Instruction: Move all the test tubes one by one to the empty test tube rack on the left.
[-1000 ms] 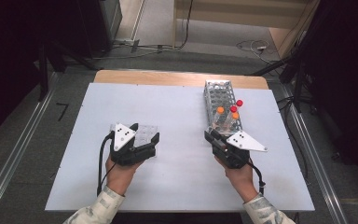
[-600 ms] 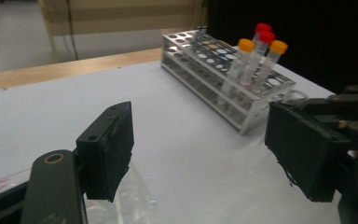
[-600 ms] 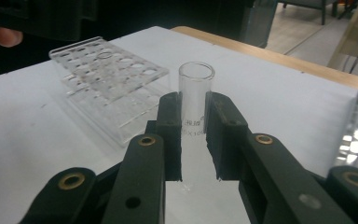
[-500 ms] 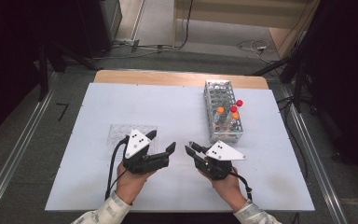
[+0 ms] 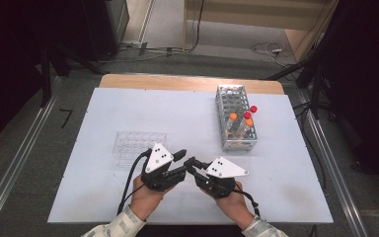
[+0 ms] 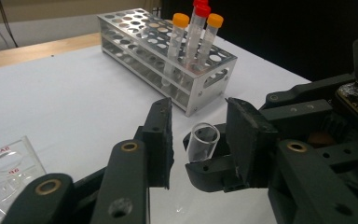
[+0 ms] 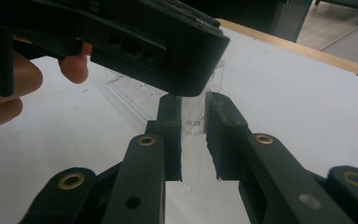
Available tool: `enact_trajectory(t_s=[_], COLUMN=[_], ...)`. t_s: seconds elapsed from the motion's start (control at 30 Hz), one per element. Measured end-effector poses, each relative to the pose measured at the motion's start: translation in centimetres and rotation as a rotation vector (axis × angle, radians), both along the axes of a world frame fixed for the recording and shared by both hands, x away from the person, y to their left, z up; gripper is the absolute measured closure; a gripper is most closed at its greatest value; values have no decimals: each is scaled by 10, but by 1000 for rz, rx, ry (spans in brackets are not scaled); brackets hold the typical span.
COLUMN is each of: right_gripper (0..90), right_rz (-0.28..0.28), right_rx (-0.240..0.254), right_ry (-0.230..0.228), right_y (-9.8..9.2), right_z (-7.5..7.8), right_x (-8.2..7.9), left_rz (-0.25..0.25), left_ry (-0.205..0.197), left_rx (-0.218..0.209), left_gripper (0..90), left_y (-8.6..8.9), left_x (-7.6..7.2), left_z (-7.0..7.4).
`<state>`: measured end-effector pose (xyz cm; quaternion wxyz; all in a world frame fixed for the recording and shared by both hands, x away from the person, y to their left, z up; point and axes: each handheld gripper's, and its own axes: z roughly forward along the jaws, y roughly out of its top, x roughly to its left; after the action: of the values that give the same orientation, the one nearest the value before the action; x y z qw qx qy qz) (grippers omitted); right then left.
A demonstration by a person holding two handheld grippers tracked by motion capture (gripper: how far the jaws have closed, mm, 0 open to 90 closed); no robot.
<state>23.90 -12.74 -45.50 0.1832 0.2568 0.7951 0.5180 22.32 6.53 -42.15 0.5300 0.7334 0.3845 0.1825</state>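
A short clear tube (image 6: pixel 204 140) with printed marks (image 7: pixel 193 128) sits in my right gripper (image 7: pixel 192 112), whose jaws are shut on it. My left gripper (image 6: pixel 200 109) faces it at the table's front middle. Its jaws have just been closing and stand either side of the tube's open end, with a small gap showing on each side. In the high view the left gripper (image 5: pixel 181 163) and right gripper (image 5: pixel 193 165) meet tip to tip. A metal rack (image 5: pixel 237 133) at the right holds capped tubes (image 6: pixel 181 42) with orange and red caps.
A clear plastic well tray (image 5: pixel 138 144) lies just behind the left hand, and its corner (image 6: pixel 9 163) is close to the left jaws. The white table top (image 5: pixel 177 113) is bare between tray and rack. The left gripper's body (image 7: pixel 121 42) hangs over the right jaws.
Both hands have come together at the front middle: the left from over the clear tray, the right from beside the metal rack. The left jaws have narrowed around the tube.
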Motion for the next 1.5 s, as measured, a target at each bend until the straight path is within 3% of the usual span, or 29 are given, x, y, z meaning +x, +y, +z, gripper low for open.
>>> enact_trajectory(t_s=[0.43, 0.67, 0.83, 0.97, 1.1, 1.3, 1.5], right_gripper=[735, 723, 499, 378, 343, 330, 301], right_rz=[1, 6, 43, 57, 61, 56, 22], right_rx=[1, 5, 11, 10, 11, 5, 11], right_ry=[-6, -5, 5, 21, 24, 32, 36], right_y=[1, 0, 0, -1, -5, -12, -22], right_z=[0, 0, 1, 2, 3, 3, 3], right_x=[-1, -1, -1, -1, -1, -1, 3], left_rz=[-11, -15, -4, 9, 31, 55, 85], left_ry=[12, 21, 15, 10, -1, 12, 11], left_rx=[30, 15, -18, -62, -86, -110, -139], left_gripper=[751, 769, 770, 770, 770, 770, 770], left_y=[-3, 0, 8, 21, 33, 50, 72], left_x=[1, 2, 3, 4, 3, 4, 5], left_z=[-3, -2, 4, 15, 22, 27, 38])
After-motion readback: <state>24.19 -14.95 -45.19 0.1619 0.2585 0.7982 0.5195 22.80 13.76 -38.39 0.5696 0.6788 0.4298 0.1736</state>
